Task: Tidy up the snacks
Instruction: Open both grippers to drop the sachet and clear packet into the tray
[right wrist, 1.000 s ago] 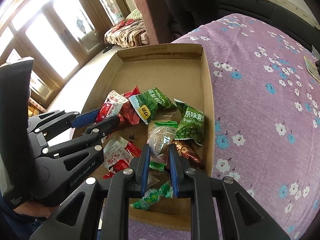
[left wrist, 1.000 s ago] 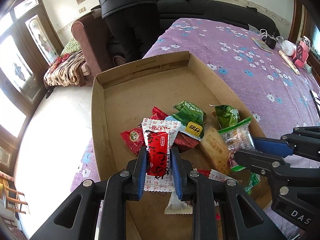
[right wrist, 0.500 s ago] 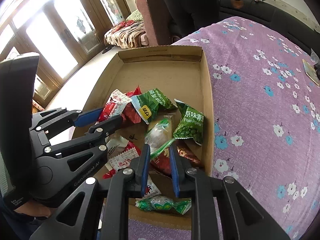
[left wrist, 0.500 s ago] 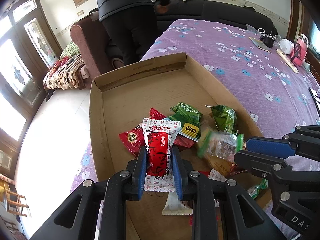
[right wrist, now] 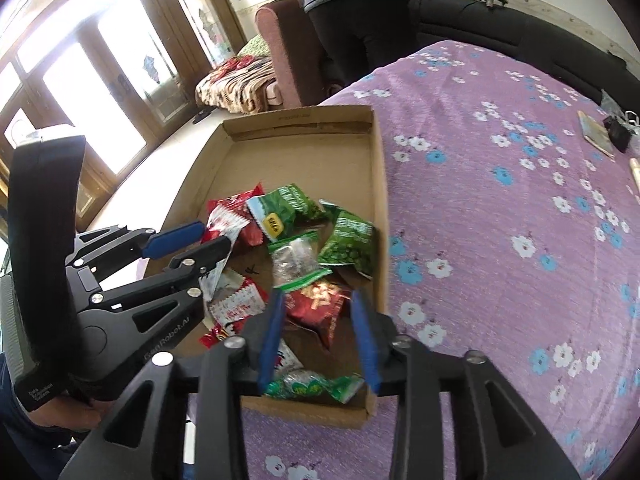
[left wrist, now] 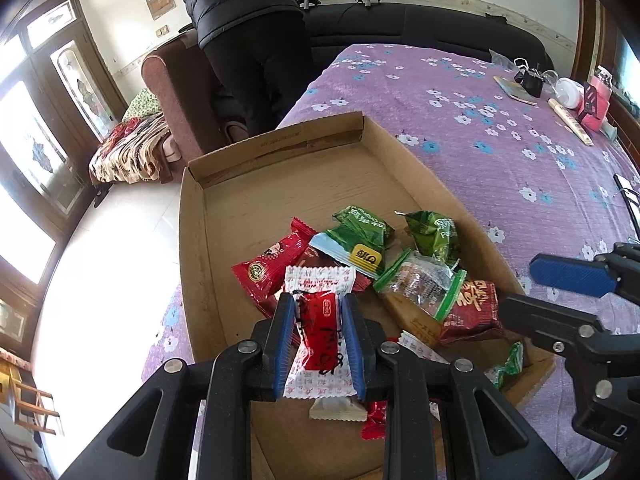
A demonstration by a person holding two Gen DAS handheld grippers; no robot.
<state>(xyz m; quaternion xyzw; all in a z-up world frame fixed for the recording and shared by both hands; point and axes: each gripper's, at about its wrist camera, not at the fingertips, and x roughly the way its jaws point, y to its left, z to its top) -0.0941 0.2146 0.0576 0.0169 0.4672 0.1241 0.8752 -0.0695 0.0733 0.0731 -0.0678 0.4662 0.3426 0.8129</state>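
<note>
Lying in one cardboard box (left wrist: 192, 240) on the purple bedspread (left wrist: 500, 152) are two green packets, several red ones and a clear cake packet (left wrist: 420, 280). One green pea packet (right wrist: 352, 236) reads "Peas". The left gripper (left wrist: 319, 340) clamps a red-and-white sachet (left wrist: 320, 320); the right gripper (right wrist: 318, 340) hangs wide apart, empty.

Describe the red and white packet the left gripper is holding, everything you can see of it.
The red and white packet is a flat crinkly sachet, apparently plastic film: a white wrapper with small red print, zigzag-cut ends and a glossy red centre panel with black characters. The left gripper is shut on its middle, both blue pads pressing its sides. It hangs lengthwise over the cardboard box, above the other snacks.
</note>
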